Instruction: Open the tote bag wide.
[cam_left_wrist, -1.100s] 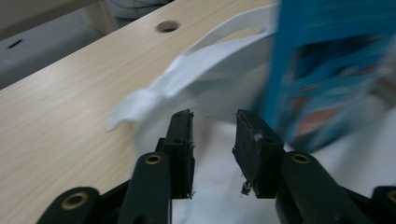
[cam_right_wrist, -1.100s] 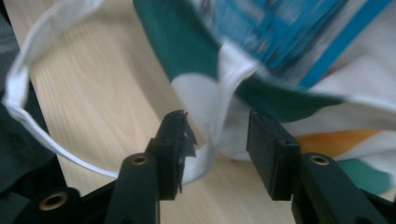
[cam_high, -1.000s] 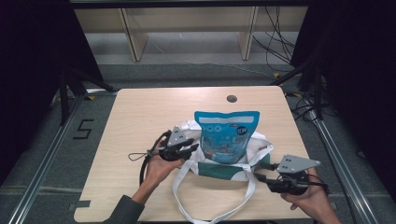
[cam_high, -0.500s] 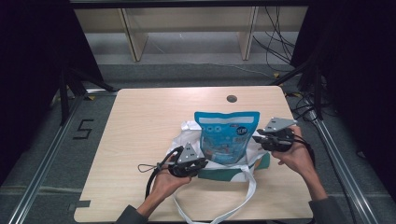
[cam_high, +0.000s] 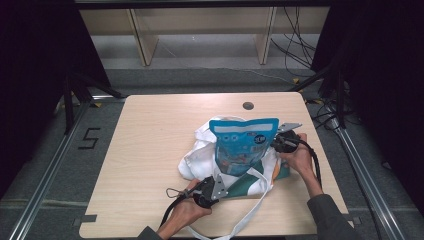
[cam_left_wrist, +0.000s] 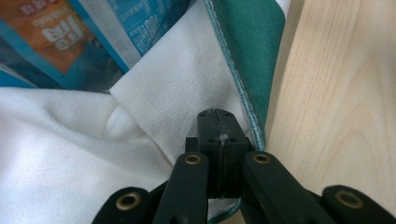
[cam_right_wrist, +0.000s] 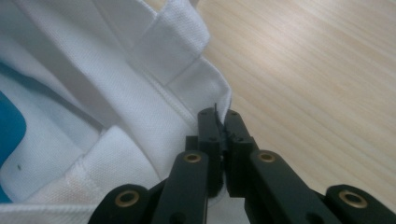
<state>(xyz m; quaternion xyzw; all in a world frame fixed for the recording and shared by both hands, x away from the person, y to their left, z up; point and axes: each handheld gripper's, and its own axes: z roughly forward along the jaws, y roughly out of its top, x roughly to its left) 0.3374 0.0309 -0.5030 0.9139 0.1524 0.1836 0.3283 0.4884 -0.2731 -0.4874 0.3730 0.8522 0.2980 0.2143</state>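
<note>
**Both grippers clamped on the rim of a white and green tote bag**

A light wooden table fills the middle of the high view, with grey floor around it and a pale shelf frame across the upper part of the frame. A small dark round hole sits near the table's far edge, upper centre.

On the table, right of centre in the high view, lies a white tote bag with a green band, rumpled and spread open. A white strap loops off it toward the lower edge of the frame. Standing up out of the bag is a blue snack pouch with a white label strip and orange print low on its face; it rises above the cloth around it.

At the right of the pouch, the right gripper is held by a hand against the bag's right rim. In the right gripper view its black jaws are closed on the bag's white hemmed edge, with bare wood to the right of the frame.

At lower centre of the high view, the left gripper meets the bag's near edge, its cable trailing lower left. In the left gripper view its jaws are pressed together on white cloth just beside the green band, with the pouch at upper left.
</note>
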